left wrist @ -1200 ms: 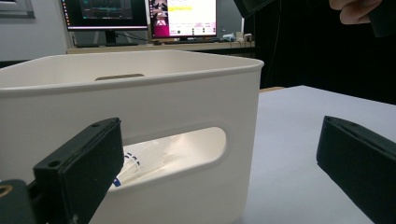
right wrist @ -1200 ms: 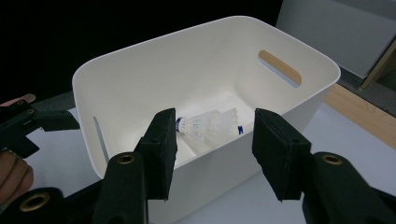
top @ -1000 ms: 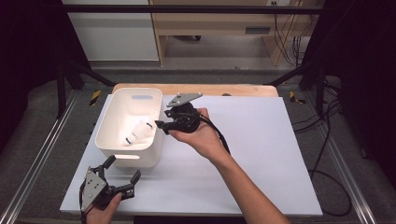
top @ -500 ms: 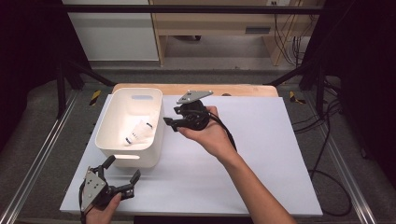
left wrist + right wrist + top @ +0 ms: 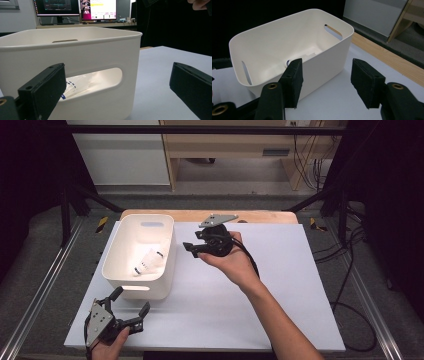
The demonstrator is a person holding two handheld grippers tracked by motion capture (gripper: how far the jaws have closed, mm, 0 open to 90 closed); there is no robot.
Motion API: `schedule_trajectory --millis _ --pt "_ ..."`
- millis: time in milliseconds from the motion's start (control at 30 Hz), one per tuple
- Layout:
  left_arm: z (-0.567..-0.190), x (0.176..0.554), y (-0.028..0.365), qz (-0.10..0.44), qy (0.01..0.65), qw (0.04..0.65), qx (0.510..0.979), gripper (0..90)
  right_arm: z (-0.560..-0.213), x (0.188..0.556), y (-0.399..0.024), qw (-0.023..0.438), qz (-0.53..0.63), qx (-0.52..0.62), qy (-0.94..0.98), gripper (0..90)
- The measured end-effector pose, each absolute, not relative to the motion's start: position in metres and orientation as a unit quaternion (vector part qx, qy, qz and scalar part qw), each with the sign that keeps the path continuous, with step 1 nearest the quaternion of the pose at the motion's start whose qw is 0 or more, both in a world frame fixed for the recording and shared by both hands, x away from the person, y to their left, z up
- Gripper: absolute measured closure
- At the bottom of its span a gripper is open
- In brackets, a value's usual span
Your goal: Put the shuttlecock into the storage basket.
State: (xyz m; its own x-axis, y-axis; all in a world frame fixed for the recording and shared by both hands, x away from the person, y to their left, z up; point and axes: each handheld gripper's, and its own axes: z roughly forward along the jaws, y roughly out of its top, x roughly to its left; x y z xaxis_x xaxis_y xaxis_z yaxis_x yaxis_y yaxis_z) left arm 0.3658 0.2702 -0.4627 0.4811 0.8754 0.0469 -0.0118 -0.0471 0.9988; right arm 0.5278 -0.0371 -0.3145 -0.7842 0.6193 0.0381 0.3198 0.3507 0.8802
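Left to right from where I'm sitting: my left tongs (image 5: 131, 312) are parked at the near left corner of the table (image 5: 280, 310), jaws spread wide with nothing in them, just looking at the bin's near wall. Through the handle slot in the left gripper view I can see the shuttlecock (image 5: 71, 87) lying inside.

Next over is the white bin (image 5: 167, 255). The shuttlecock (image 5: 149, 261) is on its floor, tipped on its side, closer to the near right part. Looks to me like the drop is done.

Then the right tongs (image 5: 196, 241), up just beside the bin's right rim, outside it. Jaws have just been opening, about half spread now, and there's nothing between them. The right gripper view looks down over the rim at the bin (image 5: 294, 40) with the shuttlecock (image 5: 298, 58) peeking out behind one jaw.

So I'd say the step in hand is backing the right hand off. To do it clean: pull away up and to the right, keep the jaws off the rim so the bin doesn't get nudged, and mind the trailing cable. No reason to move the left one.
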Motion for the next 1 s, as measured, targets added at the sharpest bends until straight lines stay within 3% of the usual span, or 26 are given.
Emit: schedule_trajectory --millis 733,1000 --pt "-0.463 0.366 0.270 0.372 0.348 0.596 0.621 0.8 -0.316 0.530 -0.050 0.159 0.489 0.310 0.800 29.1" --pt "-0.463 0.366 0.270 0.372 0.348 0.596 0.621 0.8 -0.317 0.532 -0.053 0.158 0.496 0.313 0.794 16.7"
